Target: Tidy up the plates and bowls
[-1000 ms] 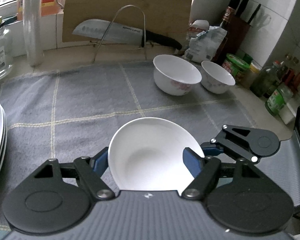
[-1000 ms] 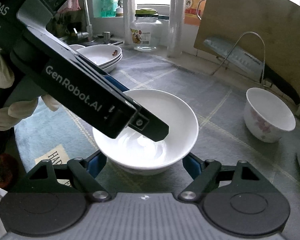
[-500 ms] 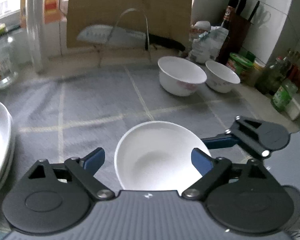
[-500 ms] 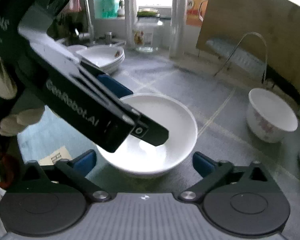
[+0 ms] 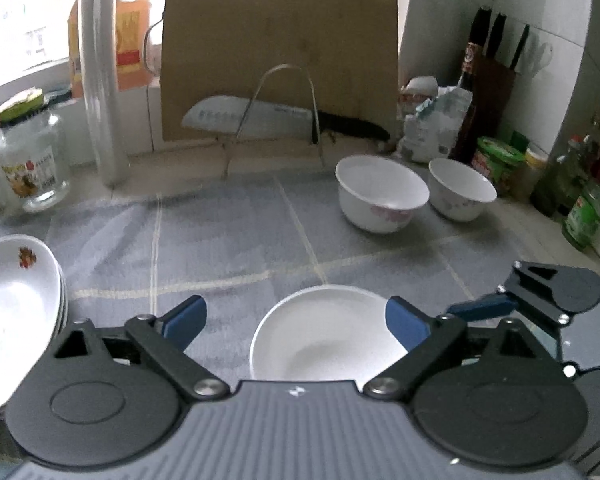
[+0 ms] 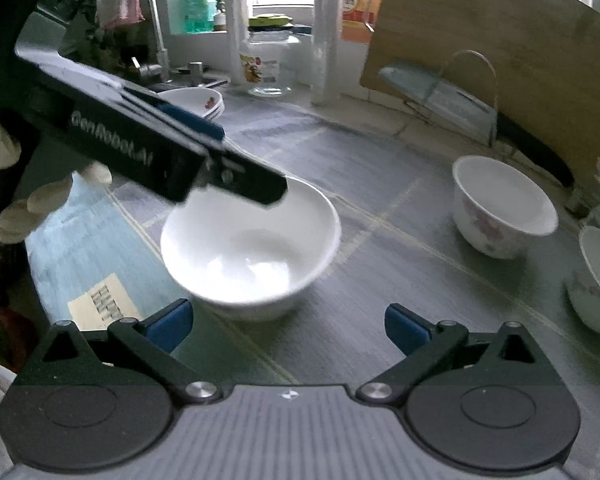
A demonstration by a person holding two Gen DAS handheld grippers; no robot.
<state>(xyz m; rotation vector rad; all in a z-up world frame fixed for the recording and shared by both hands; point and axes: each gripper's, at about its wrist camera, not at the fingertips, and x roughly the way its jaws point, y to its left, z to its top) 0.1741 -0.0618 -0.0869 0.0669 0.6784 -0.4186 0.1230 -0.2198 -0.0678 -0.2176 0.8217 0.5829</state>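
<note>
Resting on the grey checked cloth [image 5: 228, 236], the plain glossy white bowl [image 6: 252, 248] stands round and upright. The left gripper [image 5: 296, 320] is opening around it, pads off its rim. The right gripper [image 6: 288, 324] is spread wide, just before the bowl. Two flowered bowls [image 5: 382, 194] stand apart; smooth shallow plates [image 5: 16, 304] lie stacked.

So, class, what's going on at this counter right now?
A person holds a hand-held gripper in each hand over a plain white bowl standing on the grey cloth. The left hand-held gripper is opening, with the bowl between its fingers; the right one is open and clear of it. Two flowered bowls wait near the knife rack, and stacked plates sit at the left.
</note>
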